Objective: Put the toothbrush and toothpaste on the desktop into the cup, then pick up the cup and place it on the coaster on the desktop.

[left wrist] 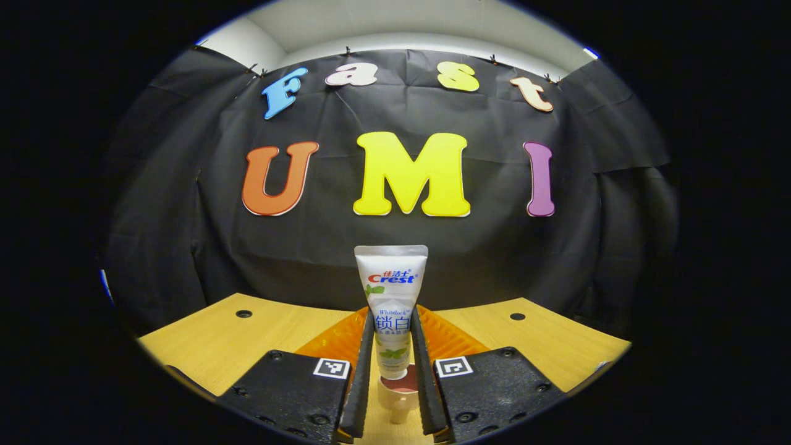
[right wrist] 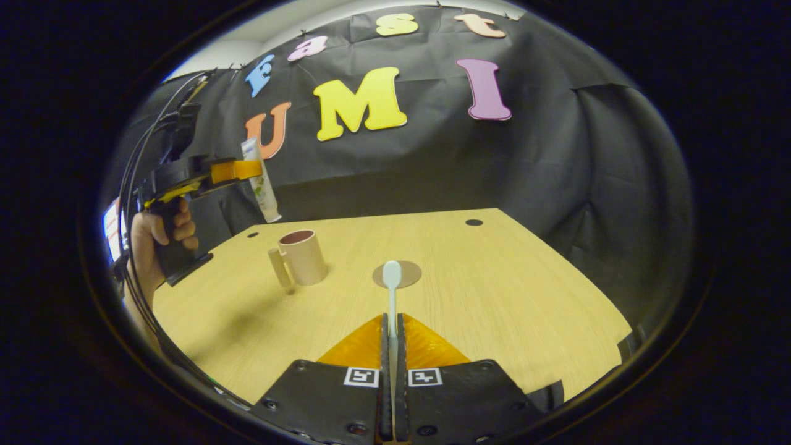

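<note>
My left gripper (left wrist: 391,315) is shut on the white toothpaste tube (left wrist: 390,278), which stands upright with its cap down. Just under the cap I look into the beige cup (left wrist: 398,387). In the right gripper view the same tube (right wrist: 262,185) hangs from the left gripper (right wrist: 244,169), held by a hand, a little above and behind the cup (right wrist: 301,256). My right gripper (right wrist: 392,316) is shut on the pale toothbrush (right wrist: 392,290), head pointing forward. A round brown coaster (right wrist: 411,272) lies on the table beyond the head, to the right of the cup.
The wooden table (right wrist: 494,296) has two small dark holes near its back edge (right wrist: 474,222). The black cloth wall (right wrist: 432,167) stands close behind the table. A person's hand (right wrist: 157,241) and cables are at the left edge.
</note>
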{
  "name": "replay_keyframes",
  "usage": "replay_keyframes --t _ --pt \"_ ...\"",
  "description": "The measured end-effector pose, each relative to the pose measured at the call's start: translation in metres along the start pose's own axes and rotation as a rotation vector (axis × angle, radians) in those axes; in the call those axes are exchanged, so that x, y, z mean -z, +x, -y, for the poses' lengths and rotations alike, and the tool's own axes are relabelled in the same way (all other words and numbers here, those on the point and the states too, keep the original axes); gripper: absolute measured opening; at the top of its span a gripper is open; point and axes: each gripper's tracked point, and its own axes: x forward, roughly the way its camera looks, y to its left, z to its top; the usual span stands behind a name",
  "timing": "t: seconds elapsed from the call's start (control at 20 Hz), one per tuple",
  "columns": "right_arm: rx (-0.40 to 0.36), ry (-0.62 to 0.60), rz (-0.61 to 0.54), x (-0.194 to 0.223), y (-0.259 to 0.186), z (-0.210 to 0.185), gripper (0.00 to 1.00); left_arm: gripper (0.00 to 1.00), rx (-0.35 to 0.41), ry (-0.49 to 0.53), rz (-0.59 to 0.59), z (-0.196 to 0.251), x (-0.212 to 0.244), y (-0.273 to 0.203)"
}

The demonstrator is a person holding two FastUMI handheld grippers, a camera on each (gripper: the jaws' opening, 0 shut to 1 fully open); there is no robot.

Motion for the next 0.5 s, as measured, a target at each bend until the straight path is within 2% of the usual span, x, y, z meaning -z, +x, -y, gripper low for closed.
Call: replay_keyframes --t 0.05,0.1,0.2,0.25,0.3,0.5 --pt "0.003 -0.001 -0.001 0.001 0.002 0.002 0.00 0.36 0.002 -0.013 -0.011 0.000 0.006 0.006" --pt "0.006 0.000 -0.005 0.002 0.004 0.004 0.02 0.36 0.002 -0.022 -0.021 0.000 0.012 0.012" --pt "0.010 0.009 -0.011 0.003 0.007 0.007 0.02 0.36 0.001 -0.026 -0.045 -0.001 0.023 0.022" --pt "0.015 0.009 -0.012 0.003 0.007 0.009 0.02 0.40 -0.001 -0.028 -0.054 -0.001 0.027 0.026" --pt "0.016 0.010 -0.013 0.004 0.009 0.010 0.02 0.37 0.001 -0.031 -0.061 -0.001 0.030 0.029" --pt "0.011 -0.002 -0.020 0.006 0.013 0.006 0.03 0.38 0.006 -0.040 -0.074 0.001 0.037 0.036"
